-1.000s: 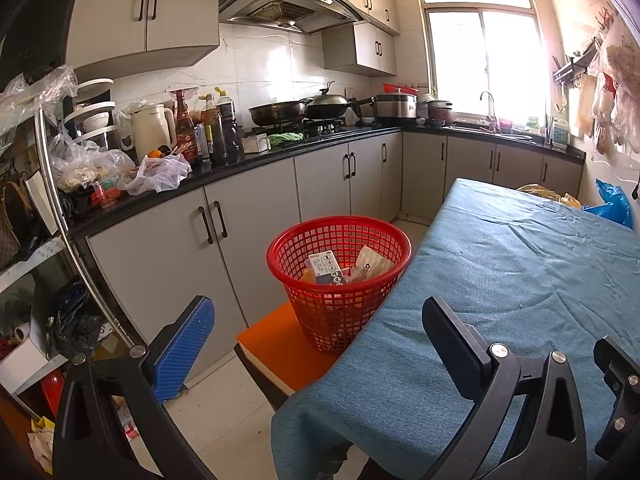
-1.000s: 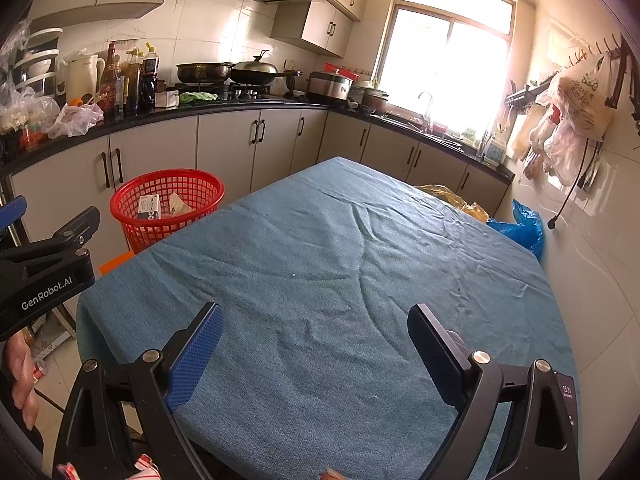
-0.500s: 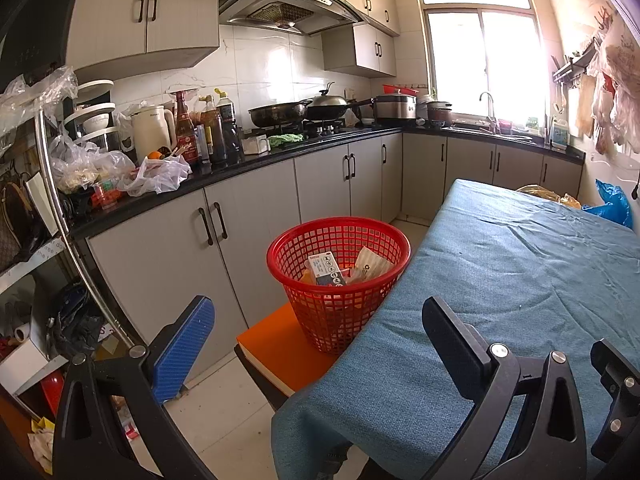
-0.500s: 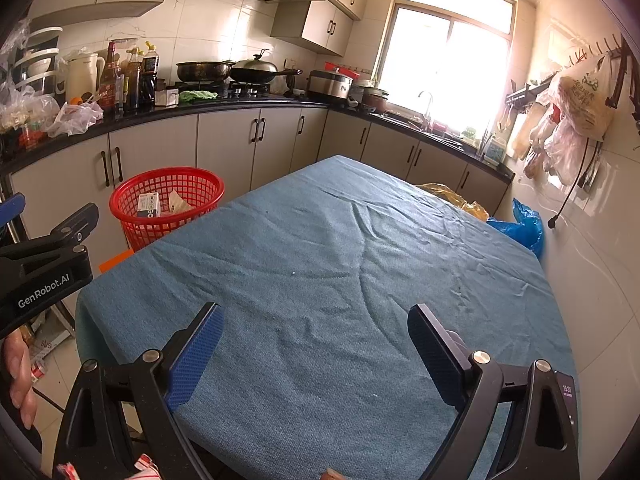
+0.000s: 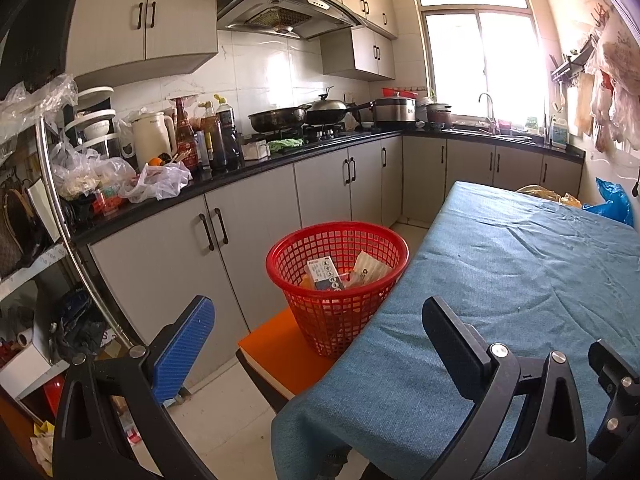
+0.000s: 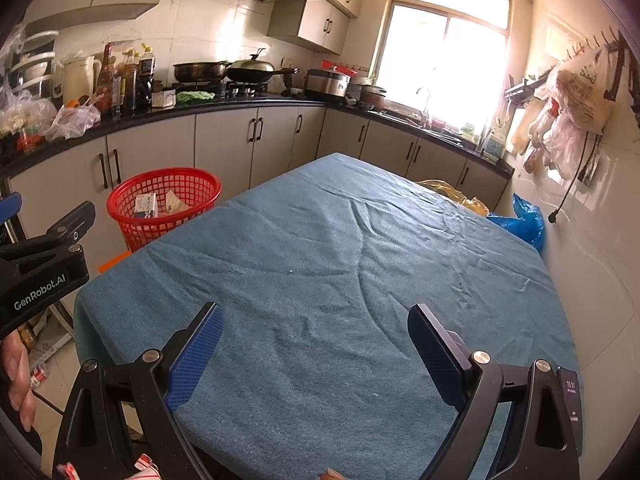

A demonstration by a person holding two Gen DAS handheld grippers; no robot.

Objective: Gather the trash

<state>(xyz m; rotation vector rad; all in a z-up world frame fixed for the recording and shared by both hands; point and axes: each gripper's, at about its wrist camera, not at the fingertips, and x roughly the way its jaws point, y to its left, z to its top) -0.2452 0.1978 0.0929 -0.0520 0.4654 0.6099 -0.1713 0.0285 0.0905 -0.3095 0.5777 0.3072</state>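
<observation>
A red mesh basket (image 5: 338, 280) stands on an orange stool (image 5: 276, 348) at the table's left corner; it also shows in the right wrist view (image 6: 164, 206). Inside it lie a small printed box (image 5: 325, 274) and a paper wrapper (image 5: 366, 270). My left gripper (image 5: 320, 344) is open and empty, held back from the basket at the table's near corner. My right gripper (image 6: 316, 344) is open and empty above the near part of the blue tablecloth (image 6: 340, 264). The left gripper's body (image 6: 44, 268) shows at the left edge of the right wrist view.
Grey cabinets (image 5: 248, 232) and a cluttered black counter (image 5: 192, 184) run along the left and far walls. A metal rack (image 5: 52, 208) stands at the left. Yellow (image 6: 452, 196) and blue (image 6: 524, 224) bags lie beyond the table's far right edge. Bags hang on the right wall (image 6: 576, 116).
</observation>
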